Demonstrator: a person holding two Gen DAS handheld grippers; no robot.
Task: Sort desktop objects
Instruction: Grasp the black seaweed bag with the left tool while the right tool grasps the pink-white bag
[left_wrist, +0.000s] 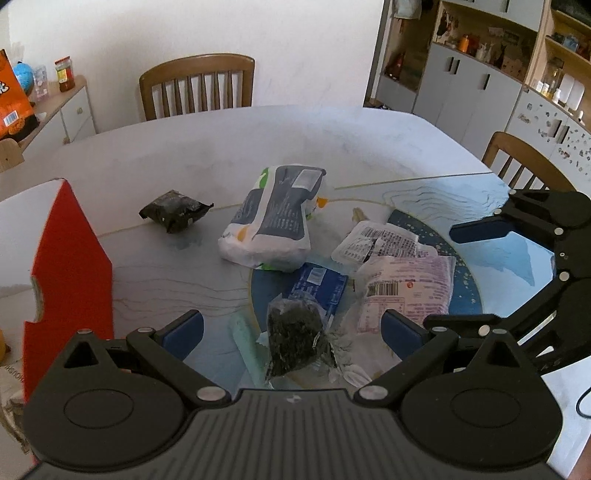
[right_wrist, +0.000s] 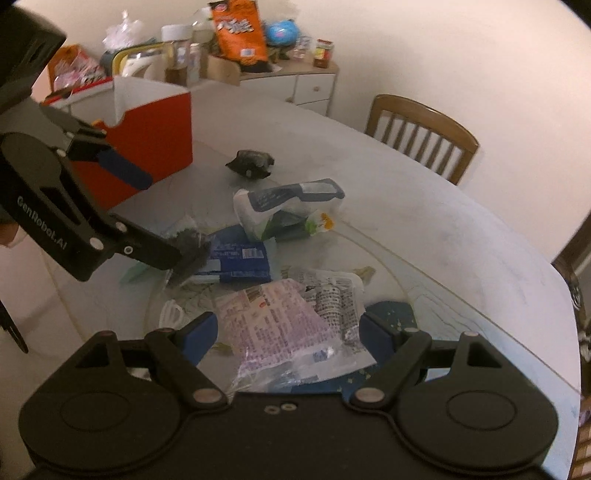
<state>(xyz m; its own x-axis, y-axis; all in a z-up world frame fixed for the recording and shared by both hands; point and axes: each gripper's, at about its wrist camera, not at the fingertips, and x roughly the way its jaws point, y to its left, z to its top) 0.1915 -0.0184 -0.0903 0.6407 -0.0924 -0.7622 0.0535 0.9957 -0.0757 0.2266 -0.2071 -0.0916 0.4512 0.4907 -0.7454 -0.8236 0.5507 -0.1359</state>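
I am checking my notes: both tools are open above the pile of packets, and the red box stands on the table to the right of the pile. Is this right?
Not quite. The red box stands to the left of the pile, as the left wrist view shows. The rest holds: the left tool and the right tool are both open above the packets.

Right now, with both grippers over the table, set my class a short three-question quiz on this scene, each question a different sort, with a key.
1. True or false: the left gripper has its fingers closed on the dark packet.
2. Multiple choice: the red box stands A) on a chair, B) on the table, C) on the sideboard.
3. Fill in: the pink printed packet lies between the open fingers of the ____ gripper.

Key: 1 false, the fingers stand open on either side of it; 2 B; 3 right.
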